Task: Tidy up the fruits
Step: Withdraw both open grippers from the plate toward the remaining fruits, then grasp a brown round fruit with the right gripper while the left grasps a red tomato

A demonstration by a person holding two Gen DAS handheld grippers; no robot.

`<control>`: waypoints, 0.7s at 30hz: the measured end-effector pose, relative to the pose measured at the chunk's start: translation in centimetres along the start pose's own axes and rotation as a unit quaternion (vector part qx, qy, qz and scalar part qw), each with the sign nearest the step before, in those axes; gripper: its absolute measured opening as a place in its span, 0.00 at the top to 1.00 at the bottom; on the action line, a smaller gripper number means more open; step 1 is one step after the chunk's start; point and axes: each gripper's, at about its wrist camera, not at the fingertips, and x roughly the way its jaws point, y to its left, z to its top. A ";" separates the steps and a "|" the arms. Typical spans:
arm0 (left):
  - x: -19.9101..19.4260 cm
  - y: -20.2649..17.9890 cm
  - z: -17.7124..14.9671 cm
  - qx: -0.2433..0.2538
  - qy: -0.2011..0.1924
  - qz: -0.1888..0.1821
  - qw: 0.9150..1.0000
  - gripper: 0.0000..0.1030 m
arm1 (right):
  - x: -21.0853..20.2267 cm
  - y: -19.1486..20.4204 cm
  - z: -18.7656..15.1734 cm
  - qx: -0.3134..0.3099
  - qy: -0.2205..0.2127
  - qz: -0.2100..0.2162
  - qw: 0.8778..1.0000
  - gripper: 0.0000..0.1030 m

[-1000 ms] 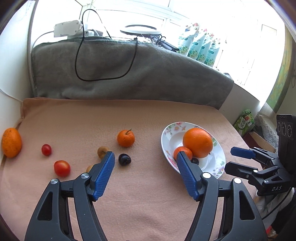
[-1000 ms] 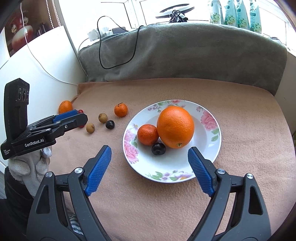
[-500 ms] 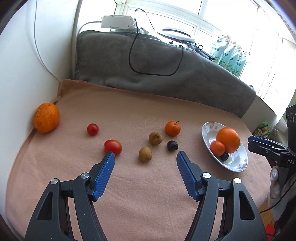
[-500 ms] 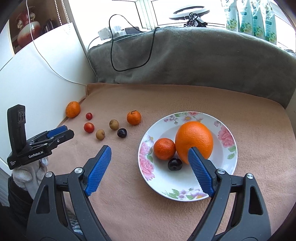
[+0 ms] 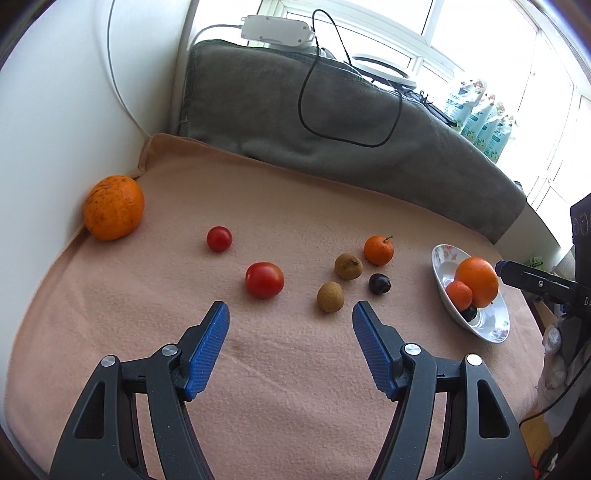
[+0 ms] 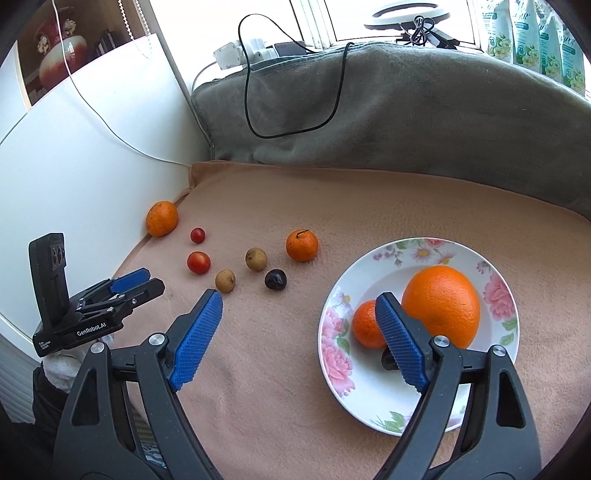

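Seven loose fruits lie on the peach blanket (image 5: pixel 295 369): a large tomato (image 5: pixel 264 280) nearest the left gripper (image 5: pixel 291 350), a small tomato (image 5: pixel 219 239), two brown fruits (image 5: pixel 330 297), a dark plum (image 5: pixel 379 283), a small tangerine (image 5: pixel 378 250) and a rough orange (image 5: pixel 113 207) by the wall. The flowered plate (image 6: pixel 373 398) already holds a big orange (image 6: pixel 441 306), a tangerine and a dark fruit. Both grippers hang empty with jaws apart, the right gripper (image 6: pixel 301 338) near the plate's left rim. A hard squeeze would likely burst a tomato; round fruit could roll off the sloping plate. The left gripper reads "GenRobot.AI"; the window bottles' (image 6: pixel 532 33) labels are illegible.
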 end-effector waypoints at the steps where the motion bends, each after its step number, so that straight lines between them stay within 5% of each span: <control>1: 0.1 0.2 0.0 -0.002 0.000 -0.001 1.000 0.33 | 0.2 0.1 0.1 0.000 0.002 0.002 1.000 0.15; 13: 1.5 1.9 0.3 -0.023 0.011 -0.009 1.000 0.33 | 3.8 2.5 1.6 -0.016 0.035 0.024 0.999 0.35; 21: 3.2 2.2 1.0 -0.013 0.022 -0.018 0.999 0.46 | 7.2 4.6 2.9 -0.040 0.062 0.035 0.997 0.53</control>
